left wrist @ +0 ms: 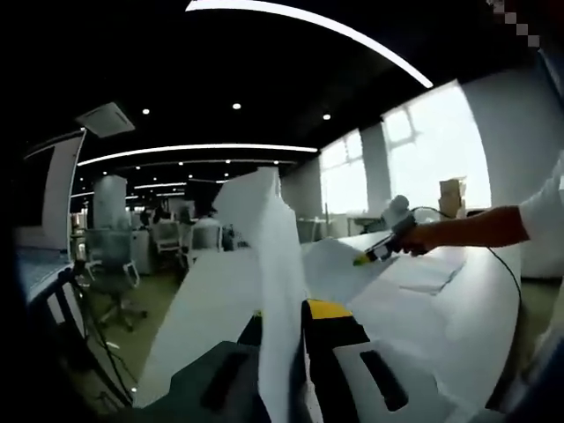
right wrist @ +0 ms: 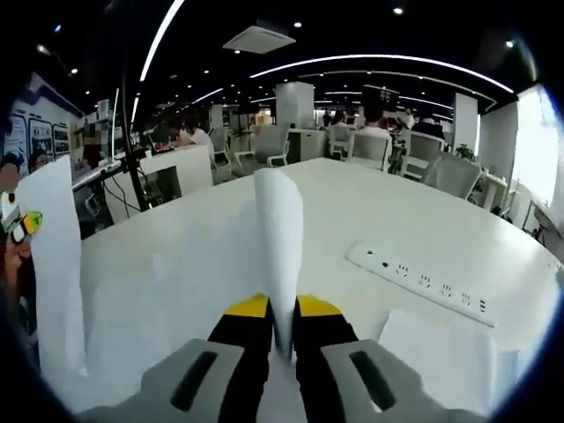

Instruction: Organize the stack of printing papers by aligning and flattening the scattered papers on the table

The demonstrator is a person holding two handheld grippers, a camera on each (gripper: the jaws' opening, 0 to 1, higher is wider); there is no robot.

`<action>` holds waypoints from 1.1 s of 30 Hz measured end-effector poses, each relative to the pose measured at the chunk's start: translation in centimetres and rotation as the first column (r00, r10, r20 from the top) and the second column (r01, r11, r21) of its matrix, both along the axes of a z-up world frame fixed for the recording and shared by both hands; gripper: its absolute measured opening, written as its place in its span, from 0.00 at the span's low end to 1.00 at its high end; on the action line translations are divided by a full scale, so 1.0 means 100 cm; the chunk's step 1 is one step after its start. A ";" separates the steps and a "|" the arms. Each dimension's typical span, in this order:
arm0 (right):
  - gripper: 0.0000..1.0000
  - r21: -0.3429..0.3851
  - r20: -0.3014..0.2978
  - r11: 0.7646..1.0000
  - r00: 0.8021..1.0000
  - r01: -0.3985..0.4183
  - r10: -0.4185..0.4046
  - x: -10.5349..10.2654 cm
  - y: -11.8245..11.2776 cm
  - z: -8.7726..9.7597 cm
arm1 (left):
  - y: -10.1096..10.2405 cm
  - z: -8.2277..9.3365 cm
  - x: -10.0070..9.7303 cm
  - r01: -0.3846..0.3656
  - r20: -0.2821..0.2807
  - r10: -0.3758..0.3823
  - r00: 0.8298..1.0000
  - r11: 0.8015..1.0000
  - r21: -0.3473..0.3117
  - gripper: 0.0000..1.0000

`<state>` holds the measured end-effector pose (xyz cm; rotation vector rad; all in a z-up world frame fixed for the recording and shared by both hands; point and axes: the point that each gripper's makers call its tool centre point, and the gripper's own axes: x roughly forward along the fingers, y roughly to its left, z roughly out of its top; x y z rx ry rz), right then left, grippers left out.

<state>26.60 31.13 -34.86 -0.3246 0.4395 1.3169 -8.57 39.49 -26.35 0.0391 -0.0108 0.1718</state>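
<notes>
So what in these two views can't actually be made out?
- Left gripper view: the paper sheet held upright in the left hand-held gripper hides the table behind it.
- Left gripper view: the right hand-held gripper is too small to read its jaws.
- Right gripper view: the power strip sockets are blurred.

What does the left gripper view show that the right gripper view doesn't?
Left gripper view: bright windows, stacked boxes, and a person's hand holding the right gripper over the table.

Right gripper view: a white power strip on the table, plus people seated at far desks.

Both: the white table, office chairs, ceiling light strips, and each view's own yellow-tipped jaws closed on an upright sheet: left sheet, right sheet.
</notes>
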 end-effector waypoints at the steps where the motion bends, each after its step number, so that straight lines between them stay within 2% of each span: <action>1: 0.05 0.000 0.000 1.000 1.000 0.000 0.000 0.000 0.000 0.000 | 0.000 0.000 0.000 0.000 0.000 0.000 1.000 1.000 -0.001 0.06; 5: 0.05 0.006 0.007 1.000 1.000 -0.004 0.004 -0.002 -0.003 0.004 | 0.003 -0.004 0.005 0.002 -0.015 -0.002 1.000 1.000 -0.015 0.06; 16: 0.05 -0.003 0.022 1.000 1.000 -0.011 0.011 -0.011 -0.015 0.013 | 0.003 -0.004 0.012 0.023 0.000 -0.023 1.000 0.998 -0.053 0.06; 23: 0.05 0.019 0.041 1.000 0.999 -0.006 0.005 -0.007 -0.022 0.024 | 0.002 -0.005 0.016 0.027 -0.002 -0.027 1.000 0.998 -0.061 0.06; 33: 0.06 0.009 0.044 1.000 0.999 -0.018 0.017 -0.009 -0.026 0.027 | 0.001 -0.006 0.019 0.029 0.004 -0.028 1.000 0.997 -0.078 0.06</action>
